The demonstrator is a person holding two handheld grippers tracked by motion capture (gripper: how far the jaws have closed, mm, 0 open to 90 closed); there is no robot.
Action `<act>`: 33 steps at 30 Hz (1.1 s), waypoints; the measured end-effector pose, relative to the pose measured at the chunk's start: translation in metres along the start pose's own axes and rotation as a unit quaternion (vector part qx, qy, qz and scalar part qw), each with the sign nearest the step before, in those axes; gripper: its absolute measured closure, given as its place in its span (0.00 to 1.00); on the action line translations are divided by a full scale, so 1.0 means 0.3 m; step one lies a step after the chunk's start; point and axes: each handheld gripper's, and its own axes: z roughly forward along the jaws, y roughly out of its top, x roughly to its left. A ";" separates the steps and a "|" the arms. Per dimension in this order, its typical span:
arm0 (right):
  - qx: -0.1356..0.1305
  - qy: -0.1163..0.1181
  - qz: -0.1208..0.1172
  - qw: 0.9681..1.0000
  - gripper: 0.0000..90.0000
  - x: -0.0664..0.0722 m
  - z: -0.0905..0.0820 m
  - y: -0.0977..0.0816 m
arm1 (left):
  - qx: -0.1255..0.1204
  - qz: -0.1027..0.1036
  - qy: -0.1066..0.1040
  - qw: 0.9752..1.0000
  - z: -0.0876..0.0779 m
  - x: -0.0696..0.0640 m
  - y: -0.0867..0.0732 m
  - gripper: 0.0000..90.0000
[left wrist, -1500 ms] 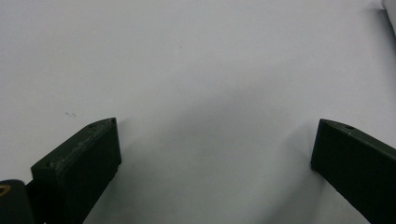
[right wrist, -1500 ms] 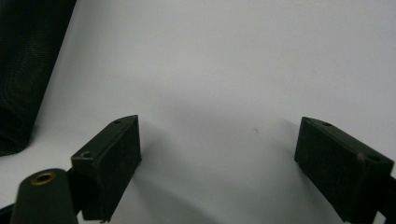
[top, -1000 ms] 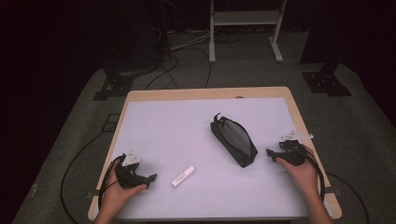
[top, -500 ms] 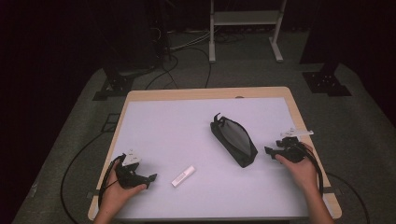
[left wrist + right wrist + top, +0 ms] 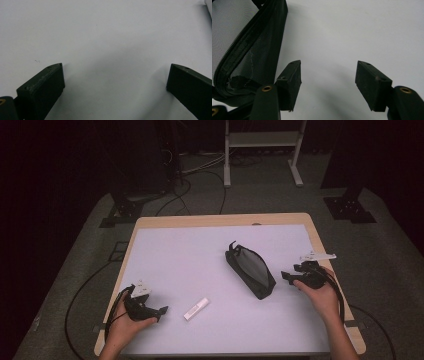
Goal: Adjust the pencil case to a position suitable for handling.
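**Q:** What is seen to have changed at the table (image 5: 175, 251) in the last second?

**A:** The right gripper (image 5: 286, 276) has been brought a little inward from the table's right edge. It is now pictured near the lower end of the black mesh pouch (image 5: 250, 270), but is not yet touching it. Its jaws are held apart with nothing between them. In the right gripper view one jaw is shown just beside the pouch's zipped rim, over bare table.

**Q:** And the other hand?

**A:** No movement is recorded there. The left gripper (image 5: 161, 311) is kept low at the near left corner, where it was before. Its jaws are also spread wide and nothing is held in them. The white stick (image 5: 196, 308) is left lying just to its right, in the same place and untouched.

**Q:** Where is the pouch itself placed?

**A:** It is laid flat, right of the table's middle, and set at a slant. Its looped end points away from the person. Its position is unchanged over the second.

**Q:** What is to be read from this?

**A:** The pouch is judged to be the thing approached, and an approach has only just been begun. No grasp has been made. A short further advance would be needed before the rim could be pinched. The stick is presumably to be dealt with later by the left gripper.
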 end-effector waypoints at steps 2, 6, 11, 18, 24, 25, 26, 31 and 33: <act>0.002 0.001 -0.001 1.000 0.41 0.002 -0.002 0.006 | 0.000 0.000 0.000 1.000 0.000 0.000 0.000 0.01; 0.000 0.006 -0.005 1.000 0.42 0.013 -0.007 0.027 | -0.001 0.000 0.000 1.000 0.000 0.000 -0.001 0.01; -0.007 0.010 -0.008 1.000 0.41 0.016 -0.007 0.045 | -0.001 0.000 0.000 1.000 0.000 0.000 -0.001 0.01; -0.013 0.015 -0.011 1.000 0.41 0.025 -0.011 0.081 | -0.001 0.000 0.001 1.000 0.000 -0.001 -0.001 0.01; -0.019 0.020 -0.015 1.000 0.42 0.034 -0.012 0.105 | -0.001 0.000 0.000 1.000 0.001 -0.001 -0.001 0.01; -0.018 0.022 -0.016 0.999 0.42 0.037 -0.011 0.111 | -0.001 0.000 0.000 1.000 0.001 -0.001 -0.001 0.01; -0.020 0.023 -0.018 0.999 0.42 0.041 -0.010 0.118 | -0.001 0.000 0.001 1.000 0.000 -0.001 -0.001 0.01; -0.023 0.031 -0.024 0.999 0.42 0.055 -0.003 0.144 | -0.001 0.000 0.001 1.000 0.001 -0.001 -0.001 0.01; -0.026 0.035 -0.022 0.999 0.42 0.061 -0.003 0.152 | -0.001 0.000 0.000 1.000 0.001 0.000 -0.001 0.01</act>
